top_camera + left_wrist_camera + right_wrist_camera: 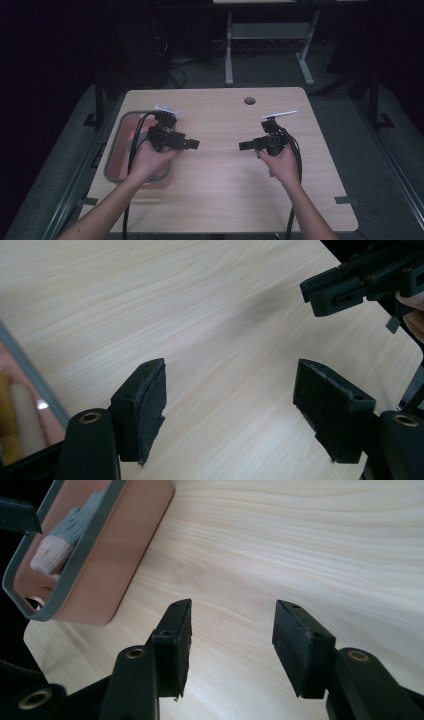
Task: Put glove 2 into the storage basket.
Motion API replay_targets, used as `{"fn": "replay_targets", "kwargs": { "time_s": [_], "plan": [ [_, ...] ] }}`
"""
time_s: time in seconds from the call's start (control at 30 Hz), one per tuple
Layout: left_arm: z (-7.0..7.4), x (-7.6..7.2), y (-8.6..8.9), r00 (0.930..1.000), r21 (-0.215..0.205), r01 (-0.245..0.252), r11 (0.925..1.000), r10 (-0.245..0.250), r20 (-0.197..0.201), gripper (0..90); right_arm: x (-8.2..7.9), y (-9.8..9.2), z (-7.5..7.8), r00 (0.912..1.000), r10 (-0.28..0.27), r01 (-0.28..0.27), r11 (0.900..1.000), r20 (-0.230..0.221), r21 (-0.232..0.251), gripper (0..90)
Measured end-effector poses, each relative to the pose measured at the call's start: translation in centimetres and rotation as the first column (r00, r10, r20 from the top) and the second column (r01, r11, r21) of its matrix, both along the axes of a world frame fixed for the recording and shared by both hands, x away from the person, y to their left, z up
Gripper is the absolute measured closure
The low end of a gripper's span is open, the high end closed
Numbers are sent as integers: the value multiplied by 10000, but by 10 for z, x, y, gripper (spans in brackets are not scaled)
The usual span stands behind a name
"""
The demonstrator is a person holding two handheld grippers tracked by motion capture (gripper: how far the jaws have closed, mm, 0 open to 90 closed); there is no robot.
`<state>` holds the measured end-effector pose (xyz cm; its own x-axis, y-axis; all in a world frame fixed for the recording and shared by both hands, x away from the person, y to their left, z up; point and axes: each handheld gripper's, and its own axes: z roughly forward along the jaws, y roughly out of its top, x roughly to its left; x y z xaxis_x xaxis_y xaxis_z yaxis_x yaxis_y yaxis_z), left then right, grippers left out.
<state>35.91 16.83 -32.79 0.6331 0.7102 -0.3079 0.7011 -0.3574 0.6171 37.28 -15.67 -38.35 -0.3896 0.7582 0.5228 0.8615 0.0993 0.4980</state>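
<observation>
My left gripper (pixel 194 144) hovers over the wooden table (pixel 220 190) just right of a pink bin (pixel 111 150) and points right. Its jaws stand open with bare wood between them (pixel 230 385). My right gripper (pixel 243 146) faces it from the right, a short gap away, and is open and empty too (pixel 232 620). In the left gripper view the right gripper (pixel 350 287) hangs at the upper right. The bin (pixel 90 540) has a grey rim and holds a grey and pink knitted glove (pixel 65 535). The bin's rim (pixel 35 375) shows at the left edge.
A round cable hole (pixel 249 100) sits near the table's far edge. Behind the table stands another desk's white frame (pixel 229 50) on a dark floor. Cables trail from both grippers toward the near edge. Bare wood lies between and in front of the grippers.
</observation>
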Motion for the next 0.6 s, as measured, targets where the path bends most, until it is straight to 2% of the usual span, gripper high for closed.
{"fn": "replay_targets", "kwargs": {
  "time_s": [0.37,0.47,0.6],
  "plan": [
    [-5,-3,-20,9991,-32,421,9991,-422,-76,287,-9,-31,-5,9983,-565,565,9984,-118,-5,486],
    [-7,-3,-22,9985,22,527,9986,-527,-122,287,-12,-38,-8,9976,-686,686,9976,-137,2,479],
    [-11,-5,-27,9979,-104,598,9982,-601,-240,283,-17,-47,-16,9968,-756,755,9971,-257,-40,471]
  ]
}}
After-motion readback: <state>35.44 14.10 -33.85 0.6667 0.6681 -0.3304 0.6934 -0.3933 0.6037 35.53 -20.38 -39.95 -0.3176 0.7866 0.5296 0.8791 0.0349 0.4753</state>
